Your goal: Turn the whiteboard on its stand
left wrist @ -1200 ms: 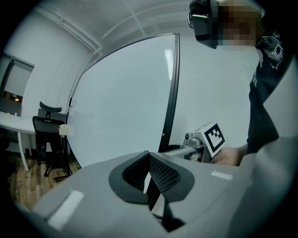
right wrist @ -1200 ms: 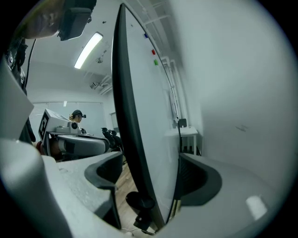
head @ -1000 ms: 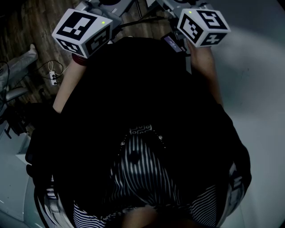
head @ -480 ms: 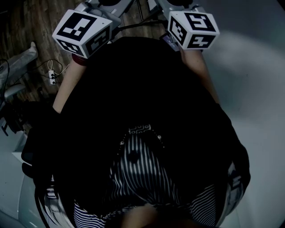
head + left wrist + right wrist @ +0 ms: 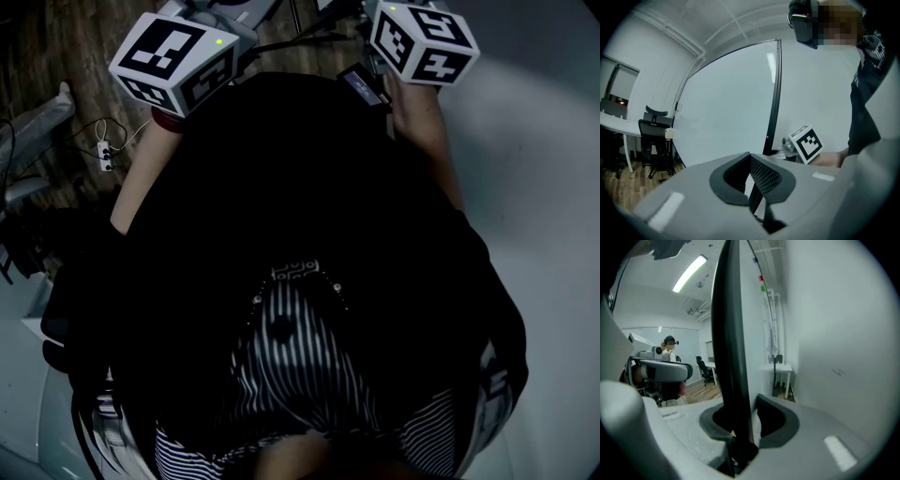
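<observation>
Since the earlier head view, the marker cube [image 5: 424,42] of my right gripper [image 5: 747,404] has shifted towards the top edge of the picture. The left cube [image 5: 173,61] has kept its place. The right jaws have just been closing, with the black frame [image 5: 729,333] of the whiteboard [image 5: 726,108] standing between them.

Present state:

1. Right gripper: the jaws are partly drawn in around the frame. One pad lies against it, while a pale sliver still shows at the other pad, so I judge the clamp unfinished.
2. Left gripper [image 5: 750,161]: the jaws are drawn close together, pinching the same frame [image 5: 772,93] lower down (the bar shows again in the narrow gap between the pads).
3. Whiteboard: it stands upright directly in front of me, its vertical edge facing both grippers and its writing face stretching away to the left in the left gripper view.

Progress: this is the grasping step. I judge that no turning of the panel has started. What is left is to seat the right pads fully and then swing the board round on its stand. The stand and its pivot are out of sight.
</observation>
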Available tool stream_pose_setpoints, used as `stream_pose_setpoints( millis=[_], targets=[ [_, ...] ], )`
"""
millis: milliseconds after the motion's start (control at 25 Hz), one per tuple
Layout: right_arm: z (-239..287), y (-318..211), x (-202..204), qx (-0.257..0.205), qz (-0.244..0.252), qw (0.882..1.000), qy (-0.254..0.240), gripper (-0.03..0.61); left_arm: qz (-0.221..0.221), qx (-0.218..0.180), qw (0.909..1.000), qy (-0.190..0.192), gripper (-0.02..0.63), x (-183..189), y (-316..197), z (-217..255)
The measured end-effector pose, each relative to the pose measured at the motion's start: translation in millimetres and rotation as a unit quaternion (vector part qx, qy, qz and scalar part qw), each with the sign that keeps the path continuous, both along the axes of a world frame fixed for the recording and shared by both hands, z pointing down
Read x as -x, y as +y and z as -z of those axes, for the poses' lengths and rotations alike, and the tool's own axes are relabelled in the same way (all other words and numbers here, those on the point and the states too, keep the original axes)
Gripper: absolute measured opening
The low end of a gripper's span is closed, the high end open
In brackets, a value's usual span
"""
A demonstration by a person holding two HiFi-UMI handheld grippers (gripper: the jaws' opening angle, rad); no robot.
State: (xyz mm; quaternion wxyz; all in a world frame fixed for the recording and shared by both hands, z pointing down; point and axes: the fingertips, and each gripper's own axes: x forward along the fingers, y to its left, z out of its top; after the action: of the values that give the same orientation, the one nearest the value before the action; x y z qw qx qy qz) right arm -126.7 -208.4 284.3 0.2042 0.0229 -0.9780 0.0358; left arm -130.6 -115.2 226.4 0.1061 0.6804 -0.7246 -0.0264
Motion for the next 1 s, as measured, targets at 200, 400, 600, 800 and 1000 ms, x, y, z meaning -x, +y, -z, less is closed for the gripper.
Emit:
stream_pose_setpoints(
  millis=[200,400,600,800,1000],
  targets=[
    [0.0,-8.1,-7.9,0.002,-0.021,1.000,0.003,0.097,0.000,0.003,1.0000,0.008,-0.003,-5.7,9.4,-4.8],
    [-8.1,-25.3,-19.6,0.006,-0.038,0.999,0.009,0.083,0.005,0.008,0.9999,0.009,-0.003,-0.1,12.0,-9.4],
    [-7.7,-35.0,-45.5,-0.008,-0.044,0.999,0.014,0.072,0.003,0.010,0.9999,0.011,-0.003,-4.2,17.3,-11.0],
    [-6.0,-38.9,-67.9,-0.022,-0.050,0.998,0.015,0.065,-0.025,0.010,0.9996,0.009,-0.003,-21.5,5.3,-11.0],
    [-4.3,-28.4,-83.6,-0.022,-0.049,0.998,0.017,0.064,-0.042,0.010,0.9990,0.006,-0.003,-32.1,-3.2,-9.7]
  ],
)
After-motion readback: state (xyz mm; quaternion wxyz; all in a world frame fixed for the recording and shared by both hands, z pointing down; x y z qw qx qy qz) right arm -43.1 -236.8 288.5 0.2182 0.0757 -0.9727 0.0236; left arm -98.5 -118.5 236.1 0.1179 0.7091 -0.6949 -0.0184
